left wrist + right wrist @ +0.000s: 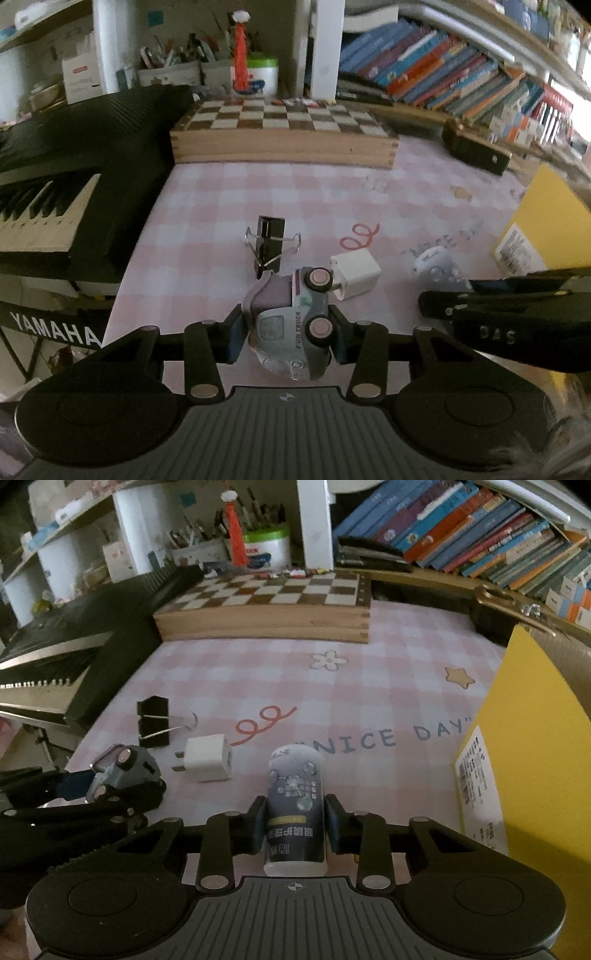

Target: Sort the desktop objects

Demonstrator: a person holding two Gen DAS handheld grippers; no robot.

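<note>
1. Your left gripper point(288, 334) has its jaws clenched on the toy truck point(291, 325), which lies on its side, wheels facing 3 o'clock.
2. Your right gripper point(295, 825) grasps the small bottle point(295, 805) lying flat on the desk point(388, 701).
3. The white charger point(208, 758) sits between truck and bottle; the binder clip point(155, 722) lies just past it at 10 o'clock.
4. The yellow box point(528, 757) walls the 3 o'clock edge; the keyboard point(55, 184) crowds 9 o'clock.
5. The chessboard box point(280, 136) closes off 12 o'clock, leaving open pink checked cloth mid-desk.
6. Bookshelves point(480, 528) rise behind.
</note>
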